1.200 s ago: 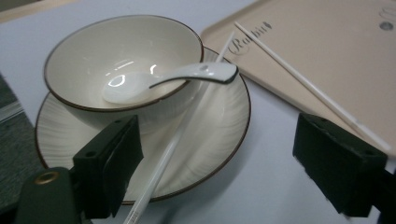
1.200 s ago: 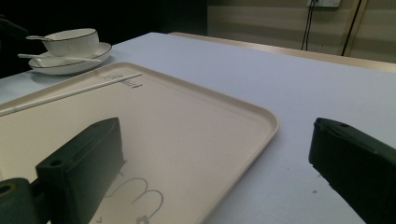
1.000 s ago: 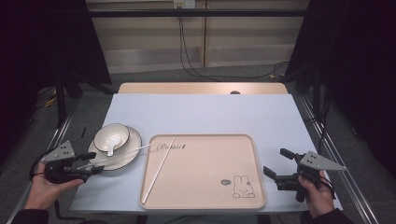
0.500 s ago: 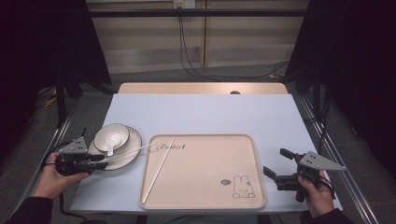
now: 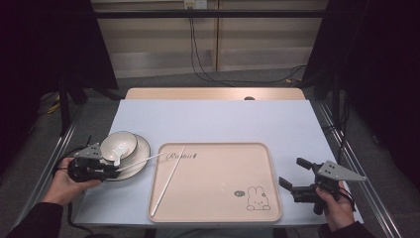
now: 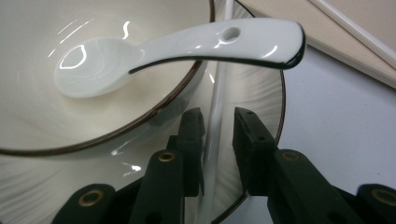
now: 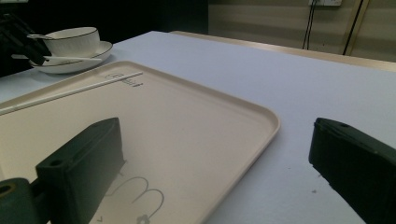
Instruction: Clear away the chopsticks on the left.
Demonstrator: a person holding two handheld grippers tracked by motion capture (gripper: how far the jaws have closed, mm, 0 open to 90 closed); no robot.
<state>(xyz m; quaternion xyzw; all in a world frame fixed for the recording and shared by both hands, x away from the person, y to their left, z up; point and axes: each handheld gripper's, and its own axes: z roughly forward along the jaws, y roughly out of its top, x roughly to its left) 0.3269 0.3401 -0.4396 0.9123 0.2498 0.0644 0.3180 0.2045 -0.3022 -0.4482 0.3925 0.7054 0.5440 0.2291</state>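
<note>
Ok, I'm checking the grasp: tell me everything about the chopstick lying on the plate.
The chopstick is thin, white and glossy, like plastic. It lies across the plate beside the bowl, passing under the handle of the spoon. The left gripper straddles it: its jaws have just been closing, a gap showing on one side.

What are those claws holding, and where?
Nothing yet: the left gripper has just been closing around the end of the thin white chopstick on the round white plate; the right gripper is open.
</note>
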